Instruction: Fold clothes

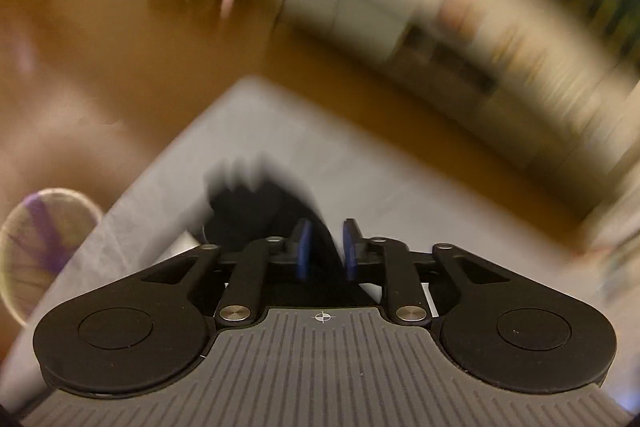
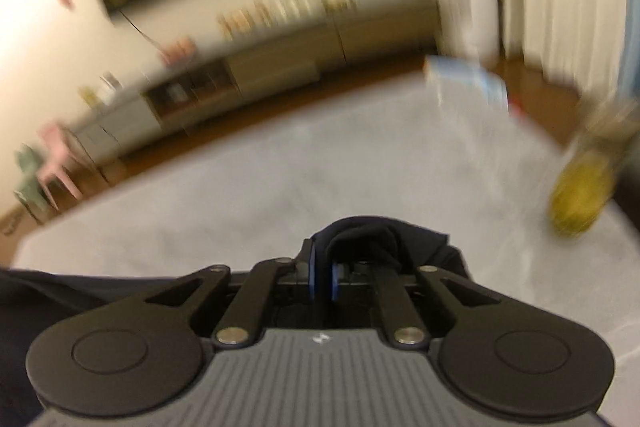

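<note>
Both views are smeared by motion. The left tongs (image 1: 324, 251) sit above the near left part of the bed (image 1: 360, 163), blue pads (image 1: 303, 247) narrowly apart with dark garment (image 1: 260, 203) fabric between them; whether they pinch it I cannot tell. The right tongs (image 2: 322, 277) are clamped on a bunched fold of the same garment (image 2: 372, 239), which trails off to the left edge. Bare grey sheet (image 2: 280, 179) stretches ahead to the far edge, with a yellow object (image 2: 580, 195) at the right edge.

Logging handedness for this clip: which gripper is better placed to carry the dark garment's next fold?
Probably the right gripper: its jaws are shut on the dark garment. The left gripper shows a gap, cloth passing between.
</note>
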`<state>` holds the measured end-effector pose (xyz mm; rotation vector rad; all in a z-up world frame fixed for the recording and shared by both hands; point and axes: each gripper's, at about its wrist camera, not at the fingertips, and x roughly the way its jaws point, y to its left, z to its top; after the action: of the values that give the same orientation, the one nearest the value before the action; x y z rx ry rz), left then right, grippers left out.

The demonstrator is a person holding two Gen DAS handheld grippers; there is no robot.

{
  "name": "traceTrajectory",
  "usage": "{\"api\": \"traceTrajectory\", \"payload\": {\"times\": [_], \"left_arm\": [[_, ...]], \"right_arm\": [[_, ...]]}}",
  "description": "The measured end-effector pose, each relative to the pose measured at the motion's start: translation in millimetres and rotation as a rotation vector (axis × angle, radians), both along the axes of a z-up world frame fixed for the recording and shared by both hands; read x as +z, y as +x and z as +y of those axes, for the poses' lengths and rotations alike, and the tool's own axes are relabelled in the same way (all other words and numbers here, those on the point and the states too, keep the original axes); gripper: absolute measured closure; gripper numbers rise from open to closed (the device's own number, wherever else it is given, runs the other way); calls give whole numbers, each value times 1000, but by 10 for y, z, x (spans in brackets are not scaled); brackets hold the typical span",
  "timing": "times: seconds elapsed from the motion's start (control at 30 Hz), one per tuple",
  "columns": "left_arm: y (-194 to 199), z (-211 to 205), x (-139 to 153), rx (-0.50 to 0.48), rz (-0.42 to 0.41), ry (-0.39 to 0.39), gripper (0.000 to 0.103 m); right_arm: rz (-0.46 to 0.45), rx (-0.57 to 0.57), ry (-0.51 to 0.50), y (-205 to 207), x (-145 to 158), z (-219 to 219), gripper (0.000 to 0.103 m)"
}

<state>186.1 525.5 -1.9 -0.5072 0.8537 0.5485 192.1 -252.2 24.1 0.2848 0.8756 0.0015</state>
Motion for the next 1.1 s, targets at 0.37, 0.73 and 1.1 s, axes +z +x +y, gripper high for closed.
{"api": "traceTrajectory", "payload": {"times": [0.37,0.73,1.1], "left_arm": [[-427,135,-157,36,-112,159,92],[-1260,-485,-928,-130,-81,25,99],[-1350,-204,-883,112,8,142,103]], "right_arm": [[-100,-146,-135,333,-608,-197,70],[-97,191,-305,-424,-845,246,62],[-103,38,-285,-323,-704,-145,71]]}}
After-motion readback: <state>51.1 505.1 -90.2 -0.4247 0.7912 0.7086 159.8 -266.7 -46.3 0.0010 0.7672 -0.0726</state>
